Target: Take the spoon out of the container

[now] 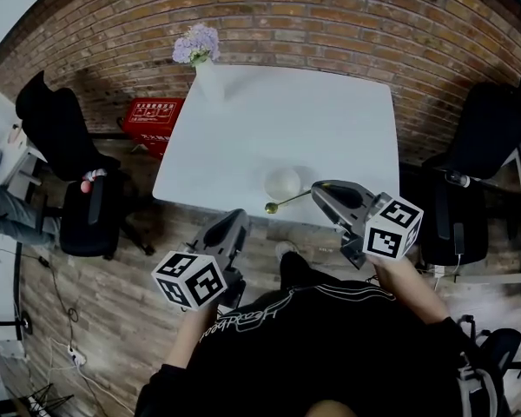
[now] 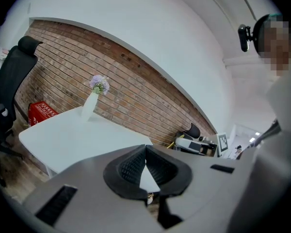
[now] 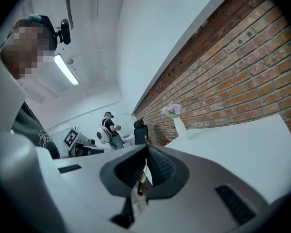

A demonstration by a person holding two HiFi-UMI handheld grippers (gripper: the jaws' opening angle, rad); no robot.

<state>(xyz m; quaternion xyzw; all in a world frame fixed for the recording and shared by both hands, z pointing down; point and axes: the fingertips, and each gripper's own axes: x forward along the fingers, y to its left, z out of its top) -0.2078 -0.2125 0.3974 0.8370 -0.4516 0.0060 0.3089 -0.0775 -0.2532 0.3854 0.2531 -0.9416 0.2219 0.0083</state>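
A small white container stands near the front edge of the white table. The gold spoon is outside it, level over the table's front edge just to the container's near side. My right gripper is shut on the spoon's handle end; in the right gripper view the thin gold handle shows pinched between the black pads. My left gripper hovers below the table's front edge, to the left of the spoon. In the left gripper view its pads meet at the tips with nothing between them.
A white vase with purple flowers stands at the table's far left corner against the brick wall. Black office chairs flank the table at left and right. A red crate sits on the floor at left. A person stands far off.
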